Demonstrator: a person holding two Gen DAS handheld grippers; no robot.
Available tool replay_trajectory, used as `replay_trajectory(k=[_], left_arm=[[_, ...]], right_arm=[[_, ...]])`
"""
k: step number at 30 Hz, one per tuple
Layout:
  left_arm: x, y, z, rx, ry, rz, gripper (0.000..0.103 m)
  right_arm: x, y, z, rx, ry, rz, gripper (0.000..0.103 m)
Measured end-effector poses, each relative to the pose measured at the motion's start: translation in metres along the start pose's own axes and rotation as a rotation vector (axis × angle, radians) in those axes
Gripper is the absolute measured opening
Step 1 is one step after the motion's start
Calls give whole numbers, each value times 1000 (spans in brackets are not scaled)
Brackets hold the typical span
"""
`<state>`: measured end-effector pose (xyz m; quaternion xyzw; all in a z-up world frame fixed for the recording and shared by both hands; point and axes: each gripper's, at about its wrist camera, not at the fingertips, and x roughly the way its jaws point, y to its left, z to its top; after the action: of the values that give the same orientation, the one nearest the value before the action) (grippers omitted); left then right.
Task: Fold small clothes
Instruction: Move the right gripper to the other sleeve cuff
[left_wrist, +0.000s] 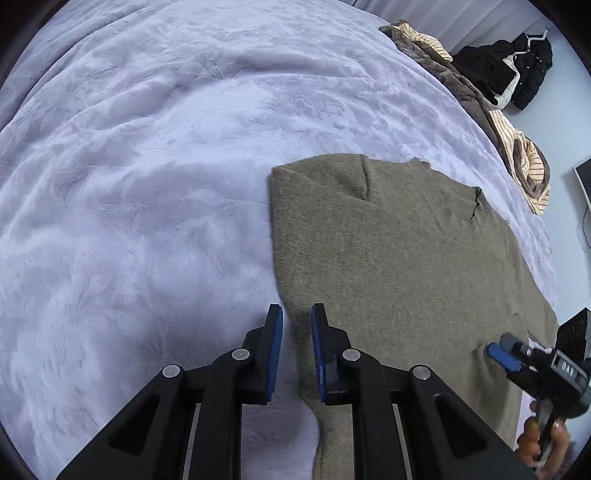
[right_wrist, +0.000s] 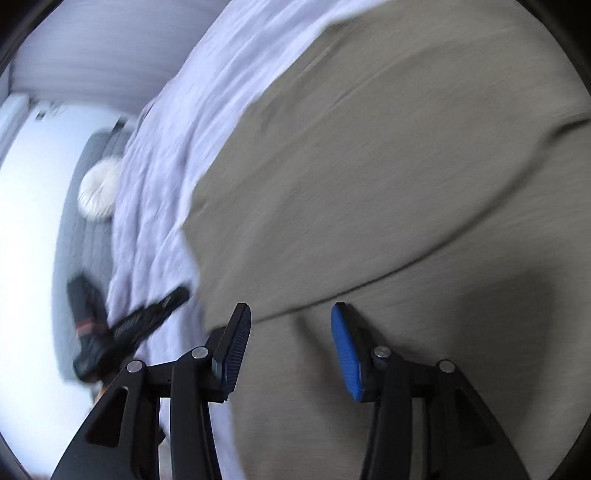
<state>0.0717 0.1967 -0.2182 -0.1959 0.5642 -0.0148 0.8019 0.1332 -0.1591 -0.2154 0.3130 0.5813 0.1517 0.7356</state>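
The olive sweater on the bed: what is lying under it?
The olive sweater lies flat on a pale lilac blanket, which shows around its edges. Whether anything else lies beneath the sweater cannot be seen, because the knit covers that area.

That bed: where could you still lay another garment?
The wide blanket stretch left of the olive sweater is bare. The far right edge is crowded with a striped and brown clothes heap.
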Motion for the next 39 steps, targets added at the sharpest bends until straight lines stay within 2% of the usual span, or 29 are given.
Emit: replay_trajectory(k=[2,4,6,7,8,9,12,15,16,21,23,25,27,28,29,30,32,34,36,39], left_arm=[[-2,-13,-3,15,-28,-2,17],[3,-26,-6,31,-37,19,17],[15,-33,-10,25,-8,44,17],[21,-36,-12,21,6,54,17],[26,-39,-16,23,9,68,17],[28,-42,-19,36,2,88,17],[32,-50,-26,98,-17,137,17],[33,-53,-28,127,-12,168,17],[32,-54,-28,129,-6,178,17],[23,-66,-33,133,16,197,17],[20,-76,-38,133,27,182,17],[19,-89,-44,128,36,160,17],[22,-105,-51,127,60,126,18],[24,-114,-55,135,72,118,21],[26,-124,-60,151,79,114,59],[27,-133,-64,161,73,122,103],[23,-151,-71,190,30,123,102],[28,-168,-78,215,63,107,102],[34,-179,-83,231,83,117,102],[44,-194,-90,263,112,142,102]], right_arm=[[-23,-28,18,81,-83,-37,49],[-34,-54,32,183,-127,-40,49],[-35,-81,41,299,-149,14,49],[-34,-89,48,335,-159,38,45],[-36,-90,53,334,-172,41,36],[-36,-82,59,298,-184,26,11],[-37,-70,66,181,-179,-73,8],[-36,-86,64,220,-153,-123,7],[-42,-93,63,230,-156,-134,4],[-62,-94,53,152,-116,-151,10],[-69,-91,48,104,-94,-161,16],[-73,-90,42,79,-81,-146,44],[-81,-93,34,69,-71,-127,50],[-82,-92,32,64,-63,-124,50],[-88,-99,25,61,-60,-121,50],[-91,-102,23,61,-57,-115,50],[-92,-105,21,62,-50,-98,51],[-95,-106,22,65,-47,-80,52],[-110,-125,12,70,-47,-65,53],[-115,-133,15,97,-54,-53,53]])
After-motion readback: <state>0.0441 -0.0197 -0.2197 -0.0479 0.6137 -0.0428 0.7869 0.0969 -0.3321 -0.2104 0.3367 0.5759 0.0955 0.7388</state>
